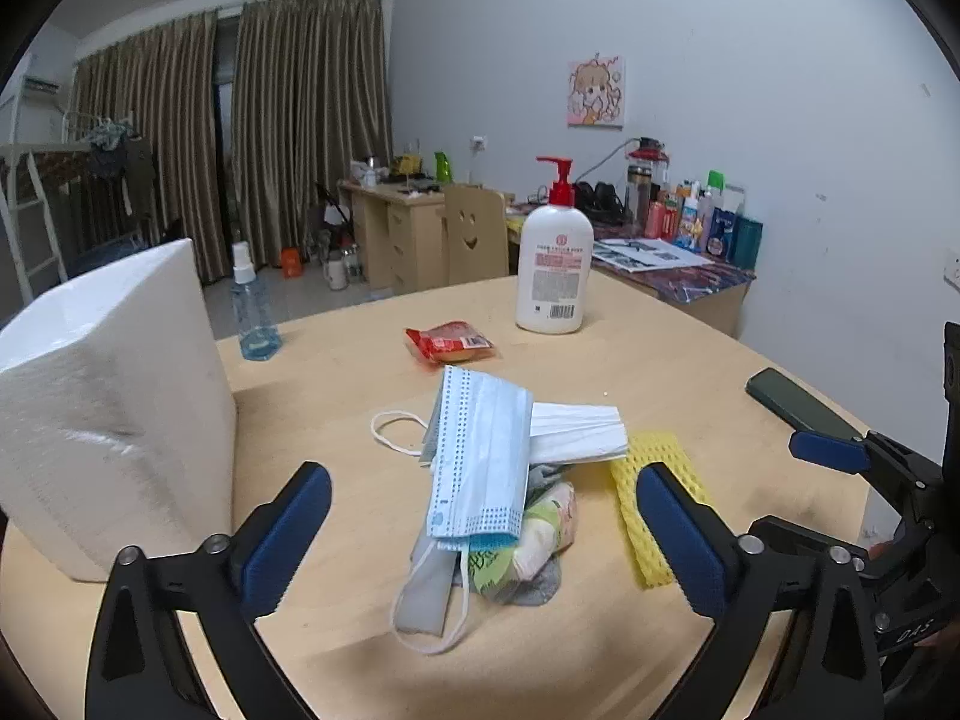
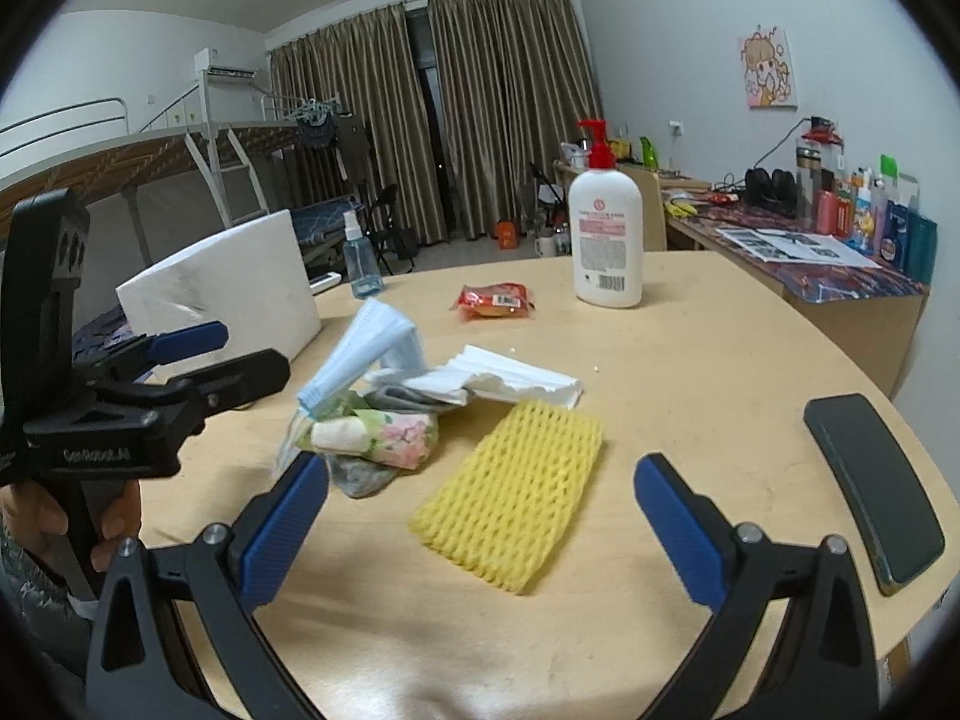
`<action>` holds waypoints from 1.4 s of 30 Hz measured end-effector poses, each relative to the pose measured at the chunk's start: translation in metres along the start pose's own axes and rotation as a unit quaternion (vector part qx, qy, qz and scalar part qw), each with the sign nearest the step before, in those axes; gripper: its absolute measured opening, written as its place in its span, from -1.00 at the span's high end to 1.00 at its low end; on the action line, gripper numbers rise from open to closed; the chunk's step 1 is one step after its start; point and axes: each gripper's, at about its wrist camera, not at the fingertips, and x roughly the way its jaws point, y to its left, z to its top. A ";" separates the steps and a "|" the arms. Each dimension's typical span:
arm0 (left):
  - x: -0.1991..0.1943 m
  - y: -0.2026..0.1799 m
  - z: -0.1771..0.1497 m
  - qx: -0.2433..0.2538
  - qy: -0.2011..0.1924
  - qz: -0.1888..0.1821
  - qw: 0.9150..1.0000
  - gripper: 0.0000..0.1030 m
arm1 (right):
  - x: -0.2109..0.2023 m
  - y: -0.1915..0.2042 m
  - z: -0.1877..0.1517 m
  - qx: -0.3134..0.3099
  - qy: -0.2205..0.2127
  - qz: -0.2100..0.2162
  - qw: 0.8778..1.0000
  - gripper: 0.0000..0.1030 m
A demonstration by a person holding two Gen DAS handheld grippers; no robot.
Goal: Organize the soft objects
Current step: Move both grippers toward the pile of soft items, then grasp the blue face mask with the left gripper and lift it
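A pale grey-white wall (image 1: pixel 750 60) is seen ahead to the right, hung with a cartoon picture (image 1: pixel 596 92). Brown curtains (image 1: pixel 300 120) are drawn far ahead on the left, beside what may be a bunk bed (image 2: pixel 150 150). A wooden desk (image 1: pixel 390 228) and smiley-backed chair (image 1: pixel 474 234) are set against that wall.
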 end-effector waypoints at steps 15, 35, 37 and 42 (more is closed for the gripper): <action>0.049 0.007 0.003 -0.020 0.063 -0.002 0.998 -0.25 | 0.024 -0.013 0.004 0.004 0.033 0.008 0.999 -1.00; 0.045 0.025 -0.004 -0.070 0.053 -0.040 0.995 0.72 | 0.049 -0.017 0.010 0.000 0.077 0.006 0.997 -1.00; 0.039 0.027 -0.003 -0.075 0.039 -0.048 0.995 0.72 | 0.051 -0.017 0.010 -0.002 0.082 0.003 0.997 -1.00; 0.025 0.026 -0.003 -0.080 0.009 -0.061 0.995 0.72 | 0.057 -0.018 0.012 0.000 0.095 0.005 0.996 -0.76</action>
